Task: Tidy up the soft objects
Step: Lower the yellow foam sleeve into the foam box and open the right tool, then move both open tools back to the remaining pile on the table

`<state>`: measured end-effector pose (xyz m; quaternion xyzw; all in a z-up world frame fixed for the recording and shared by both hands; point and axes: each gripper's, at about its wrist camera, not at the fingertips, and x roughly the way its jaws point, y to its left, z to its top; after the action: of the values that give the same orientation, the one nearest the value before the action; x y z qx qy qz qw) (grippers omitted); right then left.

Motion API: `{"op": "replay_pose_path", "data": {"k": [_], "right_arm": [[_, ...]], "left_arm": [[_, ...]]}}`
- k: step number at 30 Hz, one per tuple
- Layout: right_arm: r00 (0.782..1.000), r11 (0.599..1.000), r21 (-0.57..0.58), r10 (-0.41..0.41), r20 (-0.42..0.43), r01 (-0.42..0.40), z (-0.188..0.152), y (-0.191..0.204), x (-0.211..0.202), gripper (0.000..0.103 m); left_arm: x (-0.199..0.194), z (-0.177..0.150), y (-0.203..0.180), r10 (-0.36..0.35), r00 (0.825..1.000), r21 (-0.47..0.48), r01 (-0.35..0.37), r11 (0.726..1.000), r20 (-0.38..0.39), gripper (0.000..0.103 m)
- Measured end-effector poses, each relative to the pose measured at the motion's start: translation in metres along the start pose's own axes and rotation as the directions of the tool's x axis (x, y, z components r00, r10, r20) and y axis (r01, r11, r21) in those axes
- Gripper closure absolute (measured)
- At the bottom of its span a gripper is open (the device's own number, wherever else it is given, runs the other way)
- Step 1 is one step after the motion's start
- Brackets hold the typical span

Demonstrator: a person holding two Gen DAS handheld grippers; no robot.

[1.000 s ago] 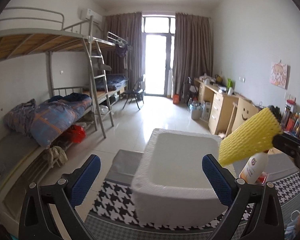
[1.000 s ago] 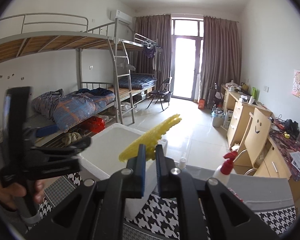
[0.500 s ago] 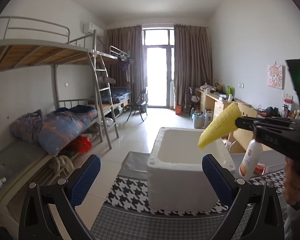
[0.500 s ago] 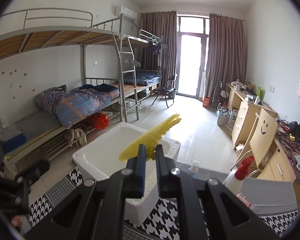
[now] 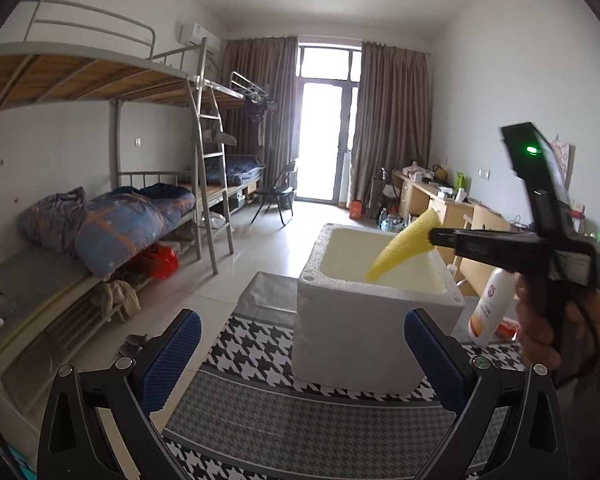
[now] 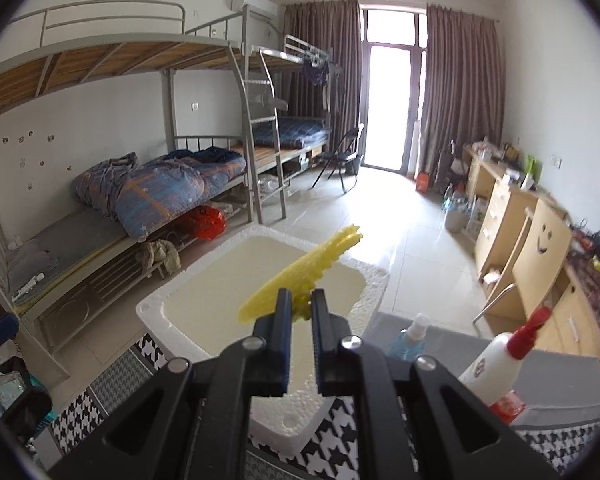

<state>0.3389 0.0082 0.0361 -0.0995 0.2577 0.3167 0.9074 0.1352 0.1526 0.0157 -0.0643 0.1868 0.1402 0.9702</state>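
Foam net over the box

My right claw pinches the yellow foam net above the white foam box, ready to drop; my left claw gapes empty.

Left gripper: lower frame, jaws wide apart, empty.
Right gripper: right, pinching yellow foam net above white foam box.

The foam box gapes open-topped; two bottles stand close beside its right wall, crowding that side.
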Motion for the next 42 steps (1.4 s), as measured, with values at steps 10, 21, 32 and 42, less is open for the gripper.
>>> {"op": "replay_pose_path", "data": {"k": [10,21,32,42], "right_arm": [[0.994,1.0,0.004,0.022,-0.105,-0.022,-0.002,0.001,0.029,0.09],[0.992,0.998,-0.043,0.035,-0.117,-0.04,-0.005,0.006,0.02,0.038],[0.996,0.998,-0.049,0.031,-0.082,-0.035,-0.003,0.005,0.003,0.038],[1.0,0.999,-0.026,0.028,0.006,-0.028,-0.005,-0.003,-0.038,0.028]], "left_arm": [[-0.006,-0.006,-0.002,-0.006,1.0,0.009,0.006,1.0,0.002,0.001],[-0.003,-0.005,0.001,0.002,1.0,0.003,-0.002,1.0,-0.016,0.001],[-0.007,-0.005,0.001,0.003,1.0,0.002,-0.003,1.0,-0.026,0.001],[-0.016,0.0,-0.007,-0.002,1.0,0.008,0.002,1.0,-0.017,0.001]]}}
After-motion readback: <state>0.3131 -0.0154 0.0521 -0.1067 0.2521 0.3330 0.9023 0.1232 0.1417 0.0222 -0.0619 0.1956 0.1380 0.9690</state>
